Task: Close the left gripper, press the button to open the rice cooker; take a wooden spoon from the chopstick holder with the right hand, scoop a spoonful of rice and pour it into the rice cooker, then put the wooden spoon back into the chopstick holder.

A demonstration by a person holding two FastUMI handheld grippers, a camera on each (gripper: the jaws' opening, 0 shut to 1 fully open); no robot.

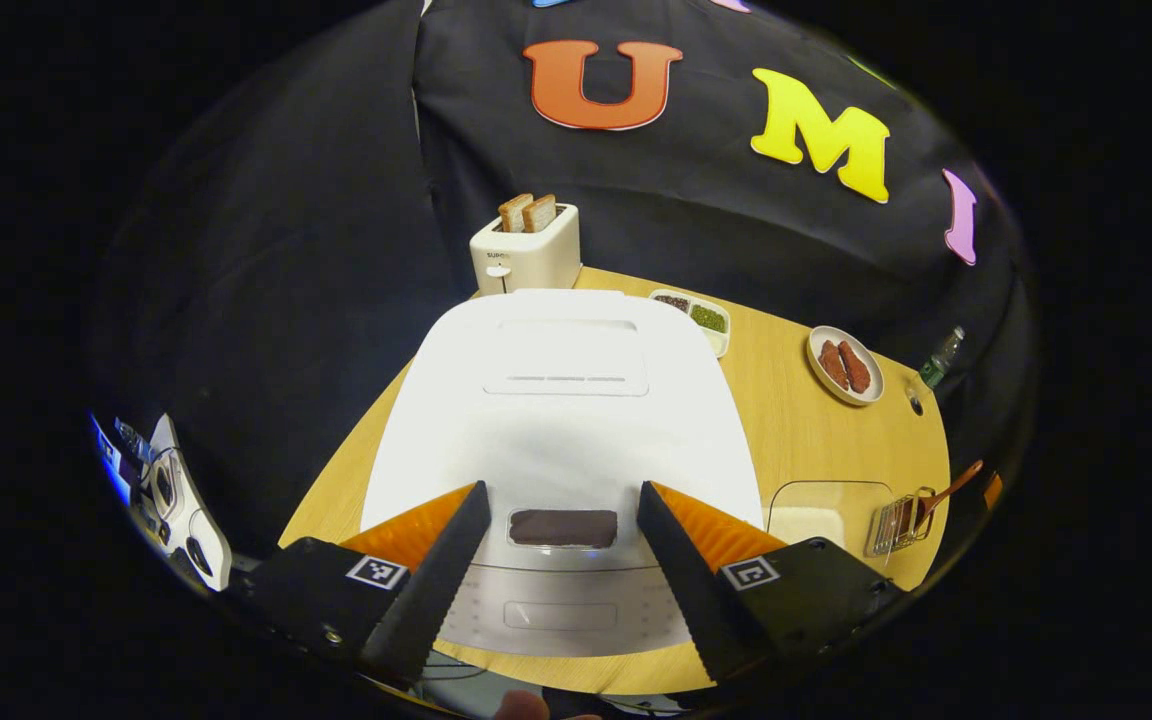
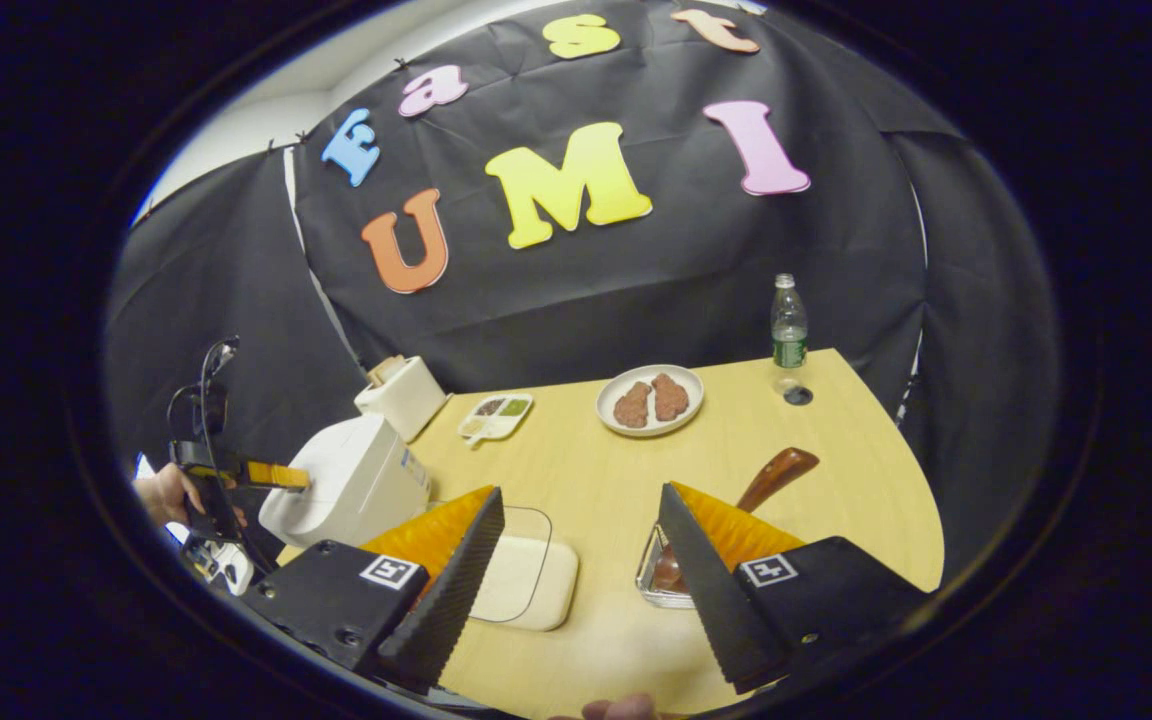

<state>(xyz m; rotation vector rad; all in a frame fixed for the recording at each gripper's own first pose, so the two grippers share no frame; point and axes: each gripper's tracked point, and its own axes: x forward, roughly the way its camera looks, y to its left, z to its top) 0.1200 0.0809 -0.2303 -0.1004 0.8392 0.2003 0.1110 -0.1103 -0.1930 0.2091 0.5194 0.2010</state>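
My left gripper (image 1: 561, 560) hung wide open and empty above the front edge of the white, rounded-lid rice cooker (image 1: 561, 400), its fingers straddling the dark rectangular button panel (image 1: 563, 527) without touching it. The lid was down. My right gripper (image 2: 581, 570) was likewise spread wide and held nothing, hovering above the light wooden table (image 2: 836, 480). The brown wooden spoon (image 2: 774, 475) stood tilted in the wire chopstick holder (image 2: 658, 580), just beside the clear lidded rice container (image 2: 526, 580).
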